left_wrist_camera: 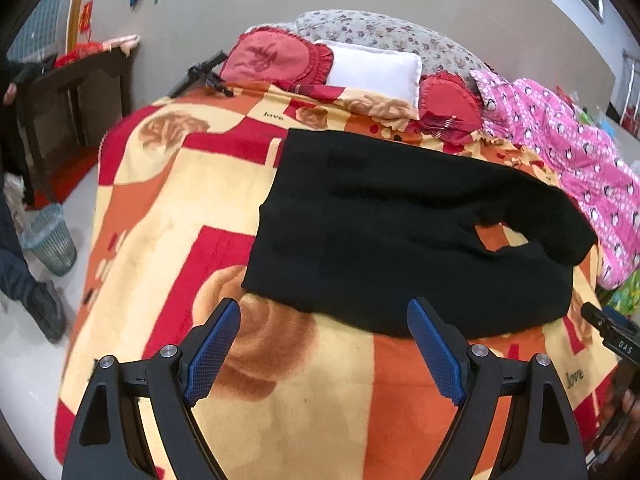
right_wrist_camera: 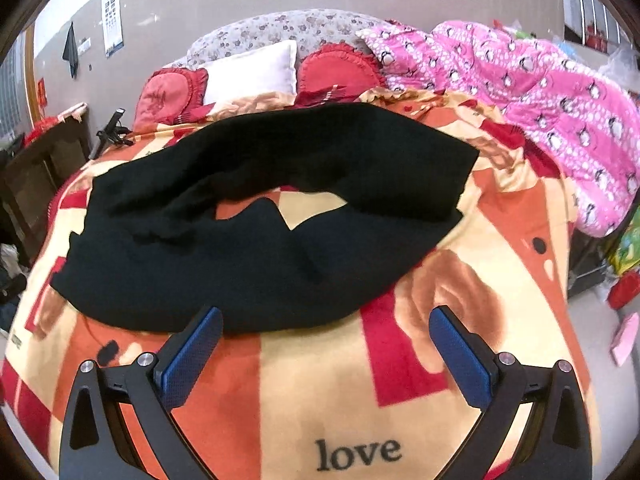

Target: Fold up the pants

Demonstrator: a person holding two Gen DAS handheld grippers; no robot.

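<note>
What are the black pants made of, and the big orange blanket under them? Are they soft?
The black pants look like a soft matte knit, perhaps fleece or jersey: no shine, and they slump in rounded folds. The exact fabric is hard to tell, since the black hides the weave. The orange blanket looks like plush printed fleece: fuzzy surface, with blurry-edged roses and the word "love".

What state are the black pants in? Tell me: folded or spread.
Spread: black pants lie flat on the blanket, legs apart.
</note>
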